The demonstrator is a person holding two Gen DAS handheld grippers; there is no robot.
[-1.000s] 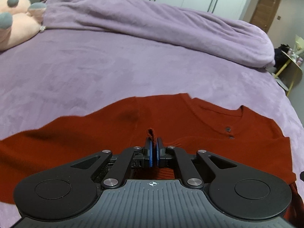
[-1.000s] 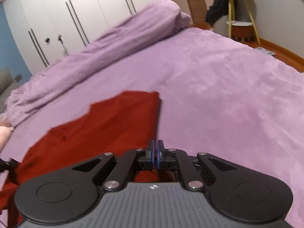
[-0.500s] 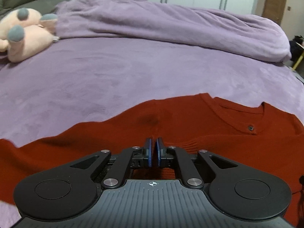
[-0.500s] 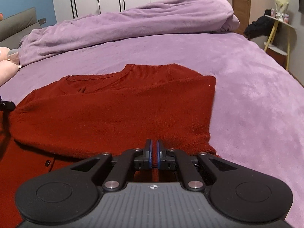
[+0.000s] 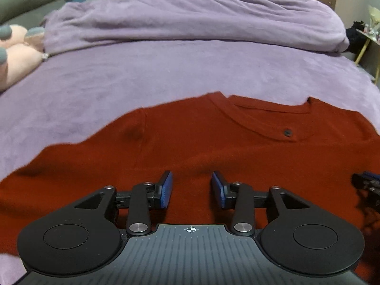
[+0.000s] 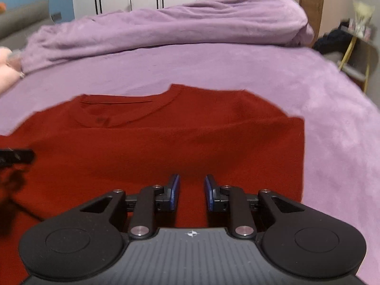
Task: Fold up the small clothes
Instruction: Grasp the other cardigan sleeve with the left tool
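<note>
A rust-red knit top (image 5: 190, 142) lies flat on the purple bed, its neckline with a dark button (image 5: 287, 132) pointing away from me. My left gripper (image 5: 192, 182) is open and empty just above the top's near left part. My right gripper (image 6: 191, 185) is open and empty above the top (image 6: 166, 142) on its near right part, where the right sleeve is folded in to a straight edge. Each gripper shows at the edge of the other's view: the right one (image 5: 367, 185) and the left one (image 6: 14, 156).
A rolled purple duvet (image 5: 190, 21) lies across the far side of the bed (image 5: 166, 71). A pink plush toy (image 5: 14, 52) sits at the far left. A small yellow-legged table (image 6: 356, 47) stands off the bed at the right. White wardrobes line the back wall.
Both grippers were shut on the red fabric and have opened, letting it go. The top now lies flat with the right side folded in.
</note>
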